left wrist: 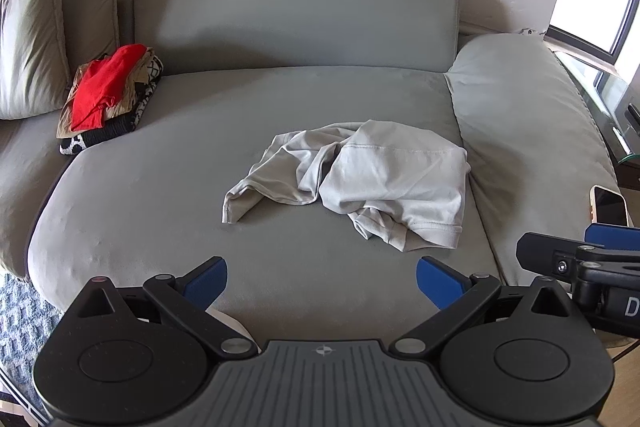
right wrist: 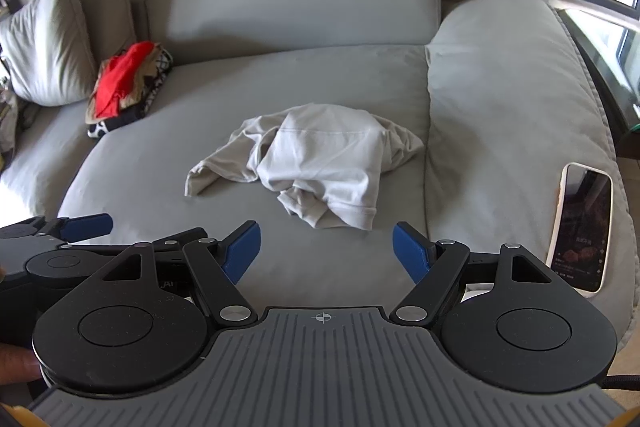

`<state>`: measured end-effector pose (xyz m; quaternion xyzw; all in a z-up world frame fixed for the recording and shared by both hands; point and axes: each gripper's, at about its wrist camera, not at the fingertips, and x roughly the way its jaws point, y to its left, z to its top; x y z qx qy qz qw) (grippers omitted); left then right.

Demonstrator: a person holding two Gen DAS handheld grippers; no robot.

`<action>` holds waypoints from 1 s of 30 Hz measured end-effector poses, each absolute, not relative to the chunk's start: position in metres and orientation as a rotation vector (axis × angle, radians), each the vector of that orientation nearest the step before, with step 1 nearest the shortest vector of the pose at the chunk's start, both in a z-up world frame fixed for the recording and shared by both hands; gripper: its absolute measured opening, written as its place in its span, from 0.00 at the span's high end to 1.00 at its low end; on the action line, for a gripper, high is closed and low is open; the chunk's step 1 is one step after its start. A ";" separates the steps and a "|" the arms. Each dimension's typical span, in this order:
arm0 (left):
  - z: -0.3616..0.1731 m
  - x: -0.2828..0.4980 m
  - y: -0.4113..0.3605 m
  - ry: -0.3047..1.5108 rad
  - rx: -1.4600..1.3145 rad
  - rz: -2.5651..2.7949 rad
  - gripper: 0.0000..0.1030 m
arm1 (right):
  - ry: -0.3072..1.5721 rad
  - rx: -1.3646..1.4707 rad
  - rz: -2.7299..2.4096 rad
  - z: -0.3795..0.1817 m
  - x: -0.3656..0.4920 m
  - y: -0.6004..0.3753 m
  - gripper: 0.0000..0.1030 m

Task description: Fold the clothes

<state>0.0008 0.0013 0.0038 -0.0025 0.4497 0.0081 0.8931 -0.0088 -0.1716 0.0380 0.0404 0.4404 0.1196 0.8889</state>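
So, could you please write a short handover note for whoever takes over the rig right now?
Left gripper: open, empty, hovering over the sofa seat short of the garment.
Right gripper: open, empty, beside the left one.
Light grey T-shirt: crumpled in the middle of the seat, untouched.
Clothes pile, red piece on top: at the back left by the cushions.
Phone: on the right armrest, apart from the shirt.
Done: no fold on the shirt yet.
Left: spread the shirt flat, fold it, probably add it to the pile.

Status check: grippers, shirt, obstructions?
Left gripper and right gripper open, empty. Shirt crumpled on sofa, untouched. Phone on armrest, clear of the shirt.
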 end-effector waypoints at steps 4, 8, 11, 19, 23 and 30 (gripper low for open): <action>0.008 0.002 0.003 0.932 -0.004 0.019 0.02 | 0.916 0.086 0.250 0.040 -0.011 -0.172 0.24; 0.011 0.002 0.004 0.932 -0.002 0.021 0.02 | 0.918 0.084 0.252 0.041 -0.008 -0.172 0.24; 0.014 0.003 0.005 0.931 -0.001 0.023 0.02 | 0.918 0.080 0.253 0.041 -0.007 -0.171 0.24; 0.021 0.002 0.006 0.911 0.019 0.039 0.02 | 0.918 0.073 0.250 0.042 -0.007 -0.171 0.24; 0.019 0.003 0.006 0.913 0.021 0.042 0.02 | 0.925 0.068 0.246 0.040 -0.007 -0.170 0.24; 0.012 0.002 0.006 0.928 0.013 0.036 0.02 | 0.931 0.067 0.243 0.039 -0.007 -0.170 0.24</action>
